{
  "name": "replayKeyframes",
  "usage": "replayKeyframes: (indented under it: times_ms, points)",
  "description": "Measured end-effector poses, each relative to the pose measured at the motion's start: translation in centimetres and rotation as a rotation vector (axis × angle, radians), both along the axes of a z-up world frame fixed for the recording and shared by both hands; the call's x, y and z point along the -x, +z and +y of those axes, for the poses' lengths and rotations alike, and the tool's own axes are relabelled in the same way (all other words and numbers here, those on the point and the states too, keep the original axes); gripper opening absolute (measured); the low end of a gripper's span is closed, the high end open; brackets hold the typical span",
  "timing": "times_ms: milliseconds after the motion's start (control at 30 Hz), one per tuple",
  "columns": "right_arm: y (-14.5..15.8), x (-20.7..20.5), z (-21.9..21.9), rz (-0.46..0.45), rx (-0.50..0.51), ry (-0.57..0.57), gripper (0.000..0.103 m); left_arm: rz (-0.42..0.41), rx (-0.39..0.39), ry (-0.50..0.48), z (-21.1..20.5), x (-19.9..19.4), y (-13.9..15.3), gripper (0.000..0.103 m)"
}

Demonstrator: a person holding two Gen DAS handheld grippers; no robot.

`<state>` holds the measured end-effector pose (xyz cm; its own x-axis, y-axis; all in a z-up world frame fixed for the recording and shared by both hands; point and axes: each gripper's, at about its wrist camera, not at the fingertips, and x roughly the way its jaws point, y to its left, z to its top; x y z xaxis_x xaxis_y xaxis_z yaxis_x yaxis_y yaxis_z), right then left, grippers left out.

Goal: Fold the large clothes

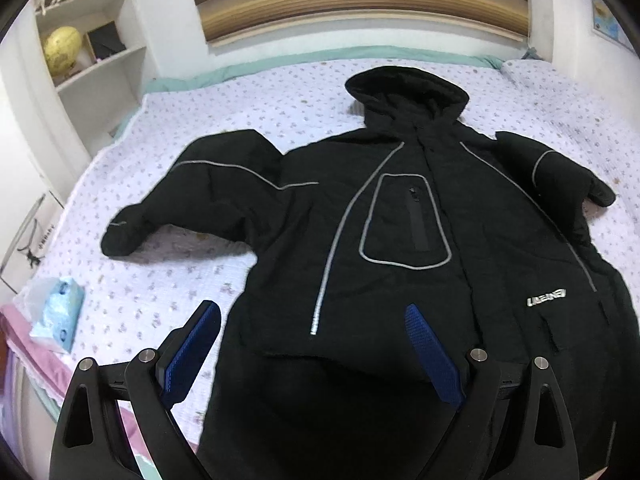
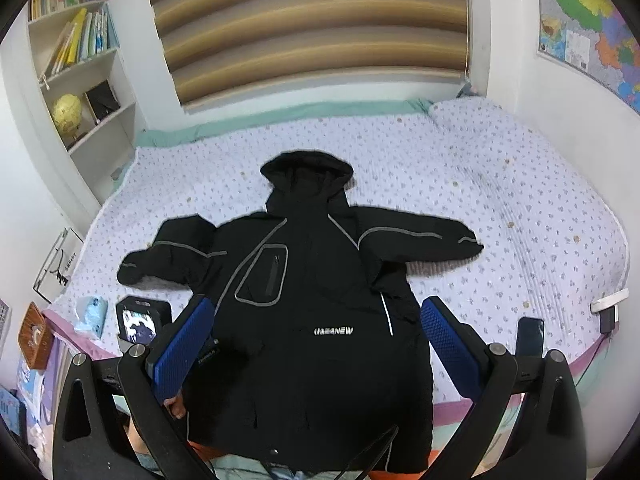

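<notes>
Black jacket (image 2: 316, 308) spread front-up on bed (image 2: 500, 208), hood toward window at top of frame, both sleeves out sideways; laid flat so fold lines are easy to read. My left claw (image 1: 312, 336) wide apart, nothing gripped, hovering over lower left hem, lower centre of left view. My right claw (image 2: 316, 332) equally wide, empty, framing chest logo. Judgement: start of fold; sleeves in first. Tissue pack (image 1: 56, 312) at bed's left edge, clear of cloth.
</notes>
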<state>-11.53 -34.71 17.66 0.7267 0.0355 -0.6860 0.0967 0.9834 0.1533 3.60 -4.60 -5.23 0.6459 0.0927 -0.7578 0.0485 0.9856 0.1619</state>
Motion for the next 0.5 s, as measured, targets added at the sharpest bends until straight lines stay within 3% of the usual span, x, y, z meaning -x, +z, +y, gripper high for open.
replayKeyframes:
  times_ms: [267, 400, 500]
  points:
    - [1.0, 0.7, -0.6, -0.056, -0.021, 0.008, 0.103, 0.015, 0.02, 0.008, 0.5, -0.1, -0.4, 0.094]
    - [-1.9, -0.8, -0.8, -0.042, 0.06, 0.003, 0.103, -0.002, 0.037, 0.013, 1.0, 0.2, 0.0, 0.094]
    - [-6.2, -3.5, -1.5, 0.021, 0.118, -0.009, 0.103, -0.017, 0.05, 0.015, 1.5, 0.5, 0.6, 0.094]
